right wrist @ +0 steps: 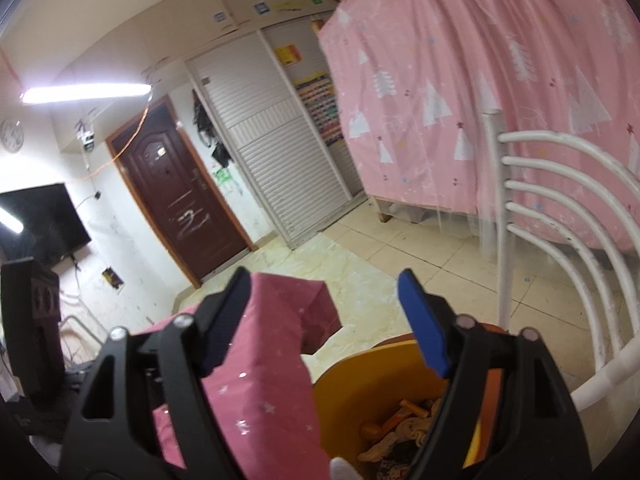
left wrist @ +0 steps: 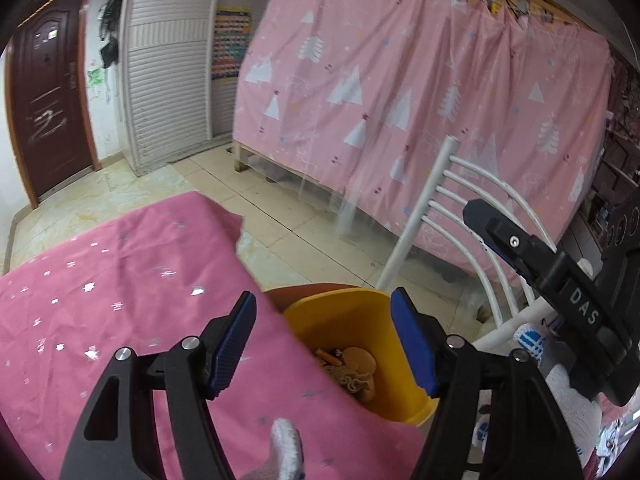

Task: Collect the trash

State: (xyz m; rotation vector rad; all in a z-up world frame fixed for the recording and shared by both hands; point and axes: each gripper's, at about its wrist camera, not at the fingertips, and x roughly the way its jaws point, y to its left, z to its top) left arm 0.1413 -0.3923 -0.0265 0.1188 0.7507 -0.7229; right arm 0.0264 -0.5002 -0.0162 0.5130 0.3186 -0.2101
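Below our left gripper [left wrist: 324,344], whose jaws stand apart with nothing between them, the yellow bin [left wrist: 340,320] sits just beside the pink cloth [left wrist: 120,280]; scraps [left wrist: 354,372] lie at its bottom, straight ahead and down between the fingers. From the right wrist, our right gripper [right wrist: 324,320] is likewise spread and empty, with the bin [right wrist: 360,392] low and right of centre, under the right finger. Both hands look about equally near; we judge the trash already dropped.
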